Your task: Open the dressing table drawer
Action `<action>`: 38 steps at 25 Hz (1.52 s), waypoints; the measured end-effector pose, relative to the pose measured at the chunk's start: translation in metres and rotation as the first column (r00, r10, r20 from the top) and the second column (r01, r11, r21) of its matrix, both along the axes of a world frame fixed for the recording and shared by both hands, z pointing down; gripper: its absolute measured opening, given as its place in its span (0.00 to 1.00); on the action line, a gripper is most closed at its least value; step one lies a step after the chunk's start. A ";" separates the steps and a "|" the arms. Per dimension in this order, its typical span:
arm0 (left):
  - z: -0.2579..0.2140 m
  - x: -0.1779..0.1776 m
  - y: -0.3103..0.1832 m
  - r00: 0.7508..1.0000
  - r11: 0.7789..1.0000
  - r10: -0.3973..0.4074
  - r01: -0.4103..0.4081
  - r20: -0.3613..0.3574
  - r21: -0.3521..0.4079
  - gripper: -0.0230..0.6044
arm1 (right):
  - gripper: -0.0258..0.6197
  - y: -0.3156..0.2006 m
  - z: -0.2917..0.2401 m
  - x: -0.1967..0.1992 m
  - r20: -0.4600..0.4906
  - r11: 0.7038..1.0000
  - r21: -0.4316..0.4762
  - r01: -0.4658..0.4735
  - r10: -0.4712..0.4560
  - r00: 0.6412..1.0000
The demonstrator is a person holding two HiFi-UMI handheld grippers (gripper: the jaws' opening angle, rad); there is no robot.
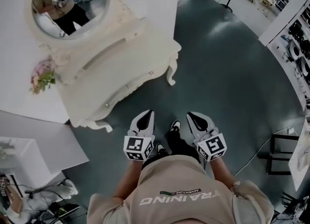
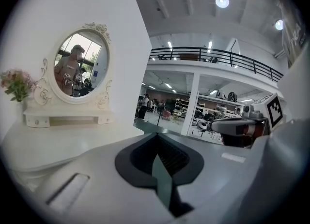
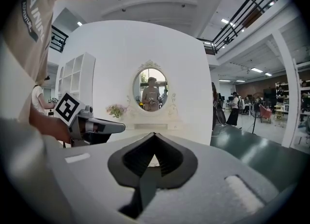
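Note:
The white dressing table [image 1: 121, 58] stands against the wall at the upper left, with an oval mirror [image 1: 68, 3] above it. Its drawer front [image 1: 128, 88] sits flush and closed, with small knobs [image 1: 106, 105] along the curved edge. My left gripper [image 1: 147, 114] and right gripper [image 1: 192, 116] hover side by side over the floor, short of the table's front and apart from it. Both are shut with nothing between the jaws. In the left gripper view, the left gripper [image 2: 156, 138] points past the tabletop [image 2: 58, 141]. In the right gripper view, the right gripper [image 3: 154, 136] faces the mirror [image 3: 150, 88].
Pink flowers [image 1: 42, 75] stand on the table's left end. A low white cabinet [image 1: 29, 160] is at the lower left. Dark green floor [image 1: 227, 73] spreads to the right, with a black-framed stand [image 1: 280, 153] and a cable at the right edge. The person's shoes [image 1: 174, 126] are between the grippers.

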State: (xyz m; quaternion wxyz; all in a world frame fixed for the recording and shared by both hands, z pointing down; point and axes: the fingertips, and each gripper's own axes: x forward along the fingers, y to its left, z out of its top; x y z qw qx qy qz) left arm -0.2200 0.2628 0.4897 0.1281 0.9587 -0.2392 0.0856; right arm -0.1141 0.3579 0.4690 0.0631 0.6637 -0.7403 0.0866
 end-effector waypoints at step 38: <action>-0.007 0.164 -0.169 0.995 0.999 -0.040 0.040 0.087 0.007 0.07 | 0.04 -0.179 0.014 0.165 0.108 0.998 0.034 0.060 -0.063 0.992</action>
